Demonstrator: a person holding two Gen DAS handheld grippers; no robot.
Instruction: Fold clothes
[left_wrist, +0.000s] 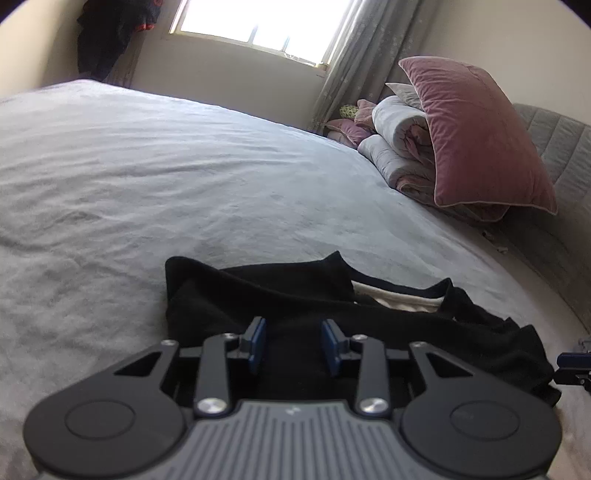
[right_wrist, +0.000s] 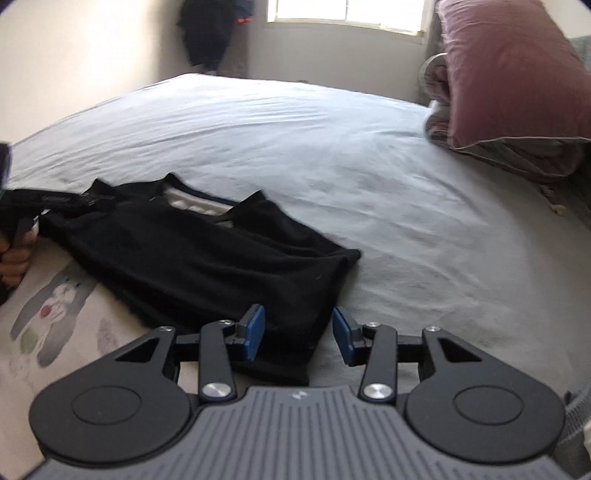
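Observation:
A black garment (left_wrist: 280, 306) with a white striped inner layer (left_wrist: 399, 301) lies crumpled on the grey bed sheet (left_wrist: 184, 184). My left gripper (left_wrist: 294, 345) is open, low over the garment's near edge, with black cloth between its blue pads. In the right wrist view the same garment (right_wrist: 207, 258) spreads from the left to the middle. My right gripper (right_wrist: 299, 334) is open over the garment's lower corner, with cloth reaching between the pads. The left gripper and the hand on it (right_wrist: 16, 240) show at the far left edge, at the garment's other end.
A pink pillow (left_wrist: 476, 136) leans on a rolled quilt (left_wrist: 399, 147) at the headboard (left_wrist: 561, 147) on the right. A window (left_wrist: 258, 26) with a curtain is behind. Dark clothes (left_wrist: 107, 33) hang in the corner. A patterned cloth (right_wrist: 55, 314) lies under the garment's left side.

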